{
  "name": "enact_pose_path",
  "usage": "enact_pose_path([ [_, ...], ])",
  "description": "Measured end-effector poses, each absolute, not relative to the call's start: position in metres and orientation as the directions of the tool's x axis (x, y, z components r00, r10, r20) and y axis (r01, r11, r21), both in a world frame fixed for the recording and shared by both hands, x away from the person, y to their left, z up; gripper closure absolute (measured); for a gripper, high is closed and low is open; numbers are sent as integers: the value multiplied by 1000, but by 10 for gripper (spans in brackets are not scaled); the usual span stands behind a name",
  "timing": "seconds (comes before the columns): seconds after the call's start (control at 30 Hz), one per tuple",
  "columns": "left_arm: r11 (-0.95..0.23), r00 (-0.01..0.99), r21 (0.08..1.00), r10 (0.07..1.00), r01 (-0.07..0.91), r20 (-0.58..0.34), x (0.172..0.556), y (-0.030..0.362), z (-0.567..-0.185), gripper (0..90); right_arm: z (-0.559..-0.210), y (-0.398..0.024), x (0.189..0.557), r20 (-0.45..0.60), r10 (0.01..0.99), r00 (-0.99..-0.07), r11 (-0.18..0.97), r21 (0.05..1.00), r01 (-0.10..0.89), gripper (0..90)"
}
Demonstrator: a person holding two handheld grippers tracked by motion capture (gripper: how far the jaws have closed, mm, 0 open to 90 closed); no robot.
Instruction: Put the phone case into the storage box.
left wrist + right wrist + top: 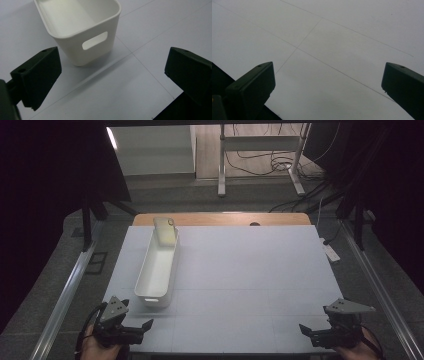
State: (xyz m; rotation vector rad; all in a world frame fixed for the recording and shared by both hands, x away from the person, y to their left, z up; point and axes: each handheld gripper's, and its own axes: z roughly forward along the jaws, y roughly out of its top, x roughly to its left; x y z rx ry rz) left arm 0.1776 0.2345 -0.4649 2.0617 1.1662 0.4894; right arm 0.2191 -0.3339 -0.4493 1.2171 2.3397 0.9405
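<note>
Plastic bin (pixel 82 32) looks light, stiff and smooth; the handle slot (pixel 95 40) gives grip. Both grippers, left gripper (pixel 134 330) and right gripper (pixel 312 333), have jaws spread, empty.

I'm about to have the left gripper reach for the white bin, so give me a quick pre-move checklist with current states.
1. Left gripper jaws open, nothing between them: ok.
2. Right gripper open and apart from the bin: ok.
3. White bin upright on the table: ok.
4. Bin's near end with handle slot faces the left gripper: ok.
5. Yellowish object at the bin's far end, what it is and whether it is stable: cannot tell.
</note>
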Motion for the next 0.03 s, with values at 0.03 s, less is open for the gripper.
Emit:
enact_pose_path([
  [0.03,-339,521,735,853,587,-23,178,235,-465,16,-450,-334,219,3,818,-576,414,690,593,0],
])
